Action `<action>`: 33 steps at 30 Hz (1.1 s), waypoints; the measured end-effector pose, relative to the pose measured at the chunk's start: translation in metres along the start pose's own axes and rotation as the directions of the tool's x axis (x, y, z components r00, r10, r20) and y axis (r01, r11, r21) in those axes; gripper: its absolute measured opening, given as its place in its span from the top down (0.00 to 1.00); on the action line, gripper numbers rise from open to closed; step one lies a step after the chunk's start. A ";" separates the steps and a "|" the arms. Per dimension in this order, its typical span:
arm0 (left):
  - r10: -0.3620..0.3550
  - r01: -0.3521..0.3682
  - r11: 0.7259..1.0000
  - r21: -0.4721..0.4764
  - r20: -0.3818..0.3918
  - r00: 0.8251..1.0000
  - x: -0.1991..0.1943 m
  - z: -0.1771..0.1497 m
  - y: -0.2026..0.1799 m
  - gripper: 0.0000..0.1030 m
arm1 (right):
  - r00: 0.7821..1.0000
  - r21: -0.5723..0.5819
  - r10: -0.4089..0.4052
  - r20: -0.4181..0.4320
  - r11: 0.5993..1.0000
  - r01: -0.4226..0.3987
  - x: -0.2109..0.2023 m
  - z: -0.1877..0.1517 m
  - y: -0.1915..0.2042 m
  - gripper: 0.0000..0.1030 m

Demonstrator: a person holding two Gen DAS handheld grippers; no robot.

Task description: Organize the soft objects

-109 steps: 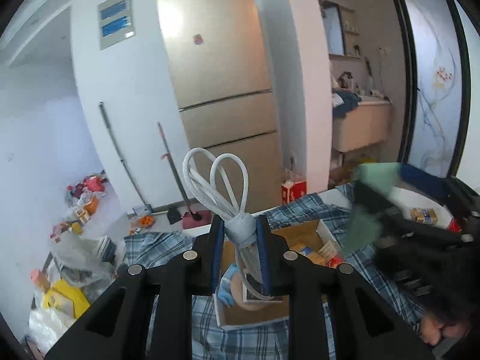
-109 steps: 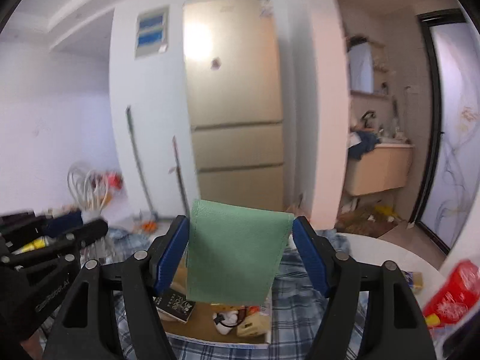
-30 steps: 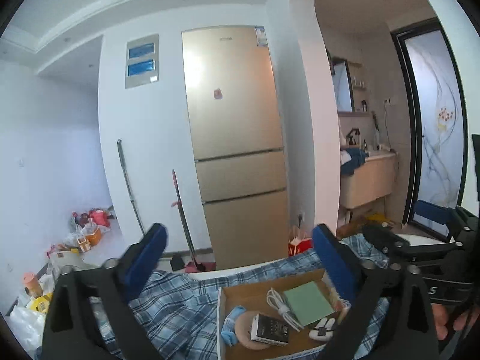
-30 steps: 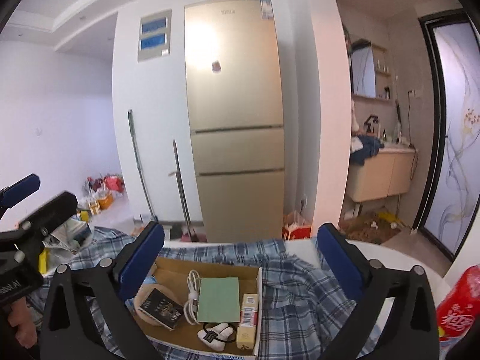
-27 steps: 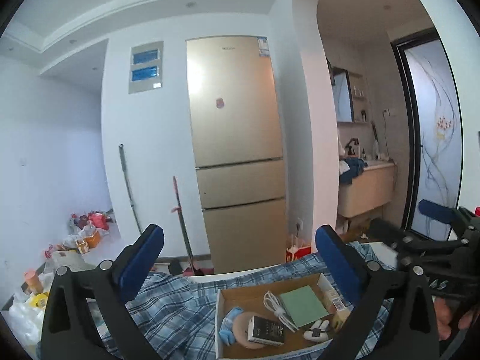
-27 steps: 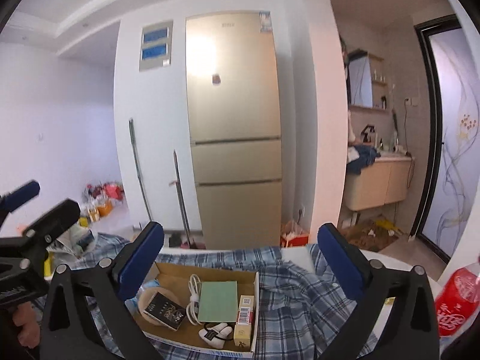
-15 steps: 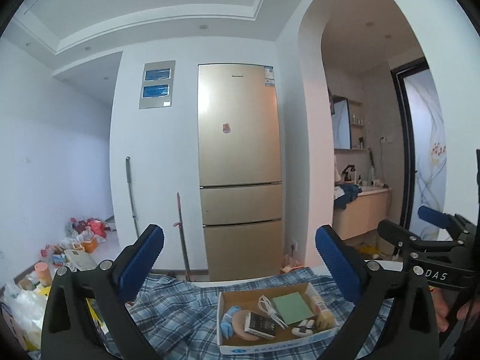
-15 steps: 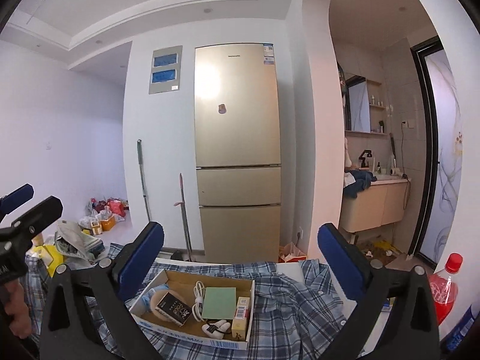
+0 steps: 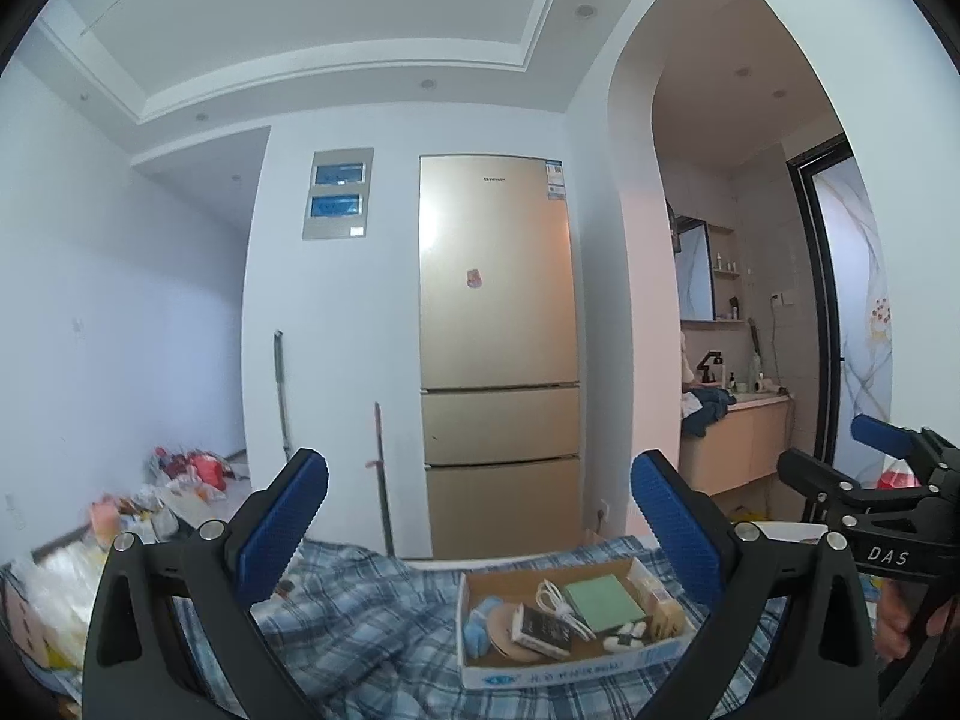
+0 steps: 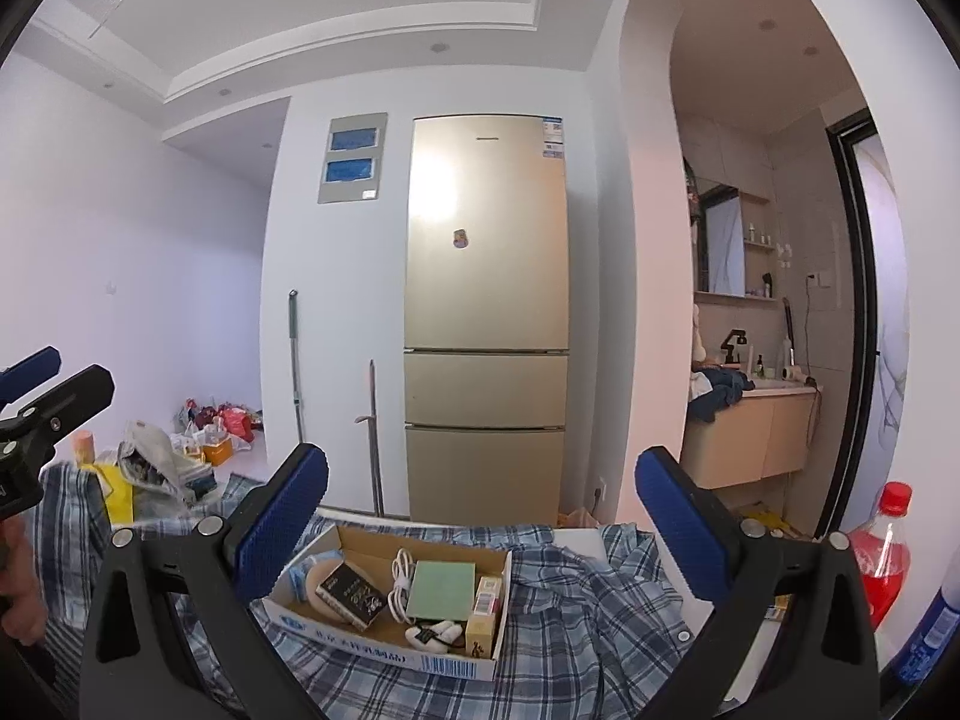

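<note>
In the cardboard box (image 10: 384, 654) on the plaid cloth (image 10: 570, 630), the white cable (image 10: 401, 585) and the green cloth (image 10: 441, 589) are now lying side by side, where seconds ago each was hanging clamped in a gripper. The left gripper (image 9: 477, 519) and right gripper (image 10: 480, 507) are both standing wide apart and empty, having been pulled up and well back from the box. That retreat is suggesting the sorting is finished or nearly so.

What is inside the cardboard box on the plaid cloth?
The cardboard box holds a green cloth, white cable, black booklet, round tan pad, blue item and small cartons. Whatever lies beneath them is covered.
</note>
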State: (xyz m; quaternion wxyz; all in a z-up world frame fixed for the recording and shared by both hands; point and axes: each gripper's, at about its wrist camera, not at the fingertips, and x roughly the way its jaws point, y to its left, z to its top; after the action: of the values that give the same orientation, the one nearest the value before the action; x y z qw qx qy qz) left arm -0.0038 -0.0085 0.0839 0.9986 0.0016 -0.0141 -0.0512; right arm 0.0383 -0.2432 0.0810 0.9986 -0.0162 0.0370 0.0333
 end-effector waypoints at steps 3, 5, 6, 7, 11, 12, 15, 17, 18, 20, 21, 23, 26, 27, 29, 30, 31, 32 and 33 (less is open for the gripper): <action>0.008 -0.008 0.999 0.032 -0.004 1.000 0.001 -0.018 -0.004 0.00 | 1.000 -0.004 0.001 -0.019 1.000 -0.001 0.002 -0.015 0.002 0.00; 0.035 -0.034 0.996 0.079 -0.016 0.999 0.004 -0.031 -0.008 0.00 | 1.000 0.003 -0.005 -0.022 1.000 0.005 0.004 -0.024 0.002 0.00; 0.034 -0.032 0.996 0.080 -0.024 0.999 0.007 -0.035 -0.008 0.00 | 1.000 0.005 -0.006 -0.026 1.000 0.006 0.005 -0.028 0.001 0.00; 0.032 -0.030 0.997 0.065 -0.029 0.999 0.007 -0.041 -0.006 0.00 | 1.000 0.004 -0.004 -0.029 1.000 0.004 0.006 -0.032 0.001 0.00; 0.034 -0.032 0.998 0.062 -0.039 0.999 0.007 -0.065 -0.006 0.00 | 1.000 -0.006 -0.009 -0.013 1.000 0.009 0.006 -0.045 0.003 0.00; 0.029 -0.027 0.997 0.066 -0.042 0.999 0.007 -0.069 -0.007 0.00 | 1.000 -0.008 -0.005 -0.012 1.000 0.005 0.006 -0.048 0.004 0.01; 0.035 -0.032 0.996 0.081 -0.043 0.998 0.008 -0.079 -0.008 0.00 | 1.000 -0.018 -0.014 -0.002 1.000 0.014 0.004 -0.058 0.006 0.00; 0.038 -0.033 0.996 0.084 -0.059 0.998 0.011 -0.085 -0.010 0.00 | 1.000 -0.018 -0.014 0.006 1.000 0.014 0.002 -0.064 0.007 0.00; 0.037 -0.031 0.996 0.082 -0.067 0.997 0.013 -0.086 -0.008 0.00 | 1.000 -0.021 -0.016 0.006 1.000 0.016 0.002 -0.067 0.008 0.00; 0.037 -0.030 0.997 0.077 -0.082 0.996 0.017 -0.088 -0.008 0.00 | 1.000 -0.020 -0.027 0.002 0.999 0.027 0.001 -0.072 0.007 0.00; 0.043 -0.036 0.996 0.077 -0.088 0.995 0.018 -0.089 -0.008 0.00 | 0.999 -0.016 -0.037 0.001 0.999 0.037 0.001 -0.073 0.007 0.00; 0.056 -0.049 0.996 0.073 -0.100 0.993 0.021 -0.089 -0.006 0.00 | 0.997 -0.011 -0.072 0.011 0.997 0.073 -0.002 -0.073 0.006 0.00; 0.054 -0.049 0.997 0.054 -0.088 0.995 0.018 -0.090 -0.001 0.00 | 0.998 -0.011 -0.059 0.008 0.998 0.059 -0.003 -0.073 0.005 0.00; 0.053 -0.049 0.997 0.051 -0.086 0.995 0.018 -0.090 -0.001 0.00 | 0.998 -0.014 -0.058 0.007 0.998 0.058 -0.003 -0.073 0.006 0.00; 0.058 -0.054 0.997 0.048 -0.092 0.994 0.019 -0.090 -0.001 0.00 | 0.999 -0.020 -0.051 0.005 0.998 0.051 -0.002 -0.073 0.007 0.00; 0.059 -0.055 0.997 0.048 -0.094 0.994 0.019 -0.090 0.000 0.00 | 0.999 -0.022 -0.047 0.002 0.999 0.047 -0.002 -0.073 0.007 0.00; 0.060 -0.056 0.997 0.048 -0.095 0.994 0.019 -0.089 0.000 0.00 | 0.999 -0.023 -0.047 -0.001 0.999 0.047 -0.001 -0.073 0.007 0.00; 0.066 -0.062 0.997 0.050 -0.091 0.994 0.019 -0.089 0.000 0.00 | 0.999 -0.022 -0.048 -0.002 0.999 0.048 -0.002 -0.073 0.007 0.00; 0.067 -0.063 0.997 0.050 -0.088 0.994 0.019 -0.089 0.000 0.00 | 0.999 -0.020 -0.047 0.000 0.999 0.047 -0.001 -0.073 0.007 0.00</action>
State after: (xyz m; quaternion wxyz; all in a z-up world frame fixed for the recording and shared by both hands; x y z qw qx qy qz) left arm 0.0176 -0.0099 -0.0045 0.9990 0.0272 0.0293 -0.0181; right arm 0.0311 -0.2392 0.0080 0.9989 -0.0271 0.0366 0.0102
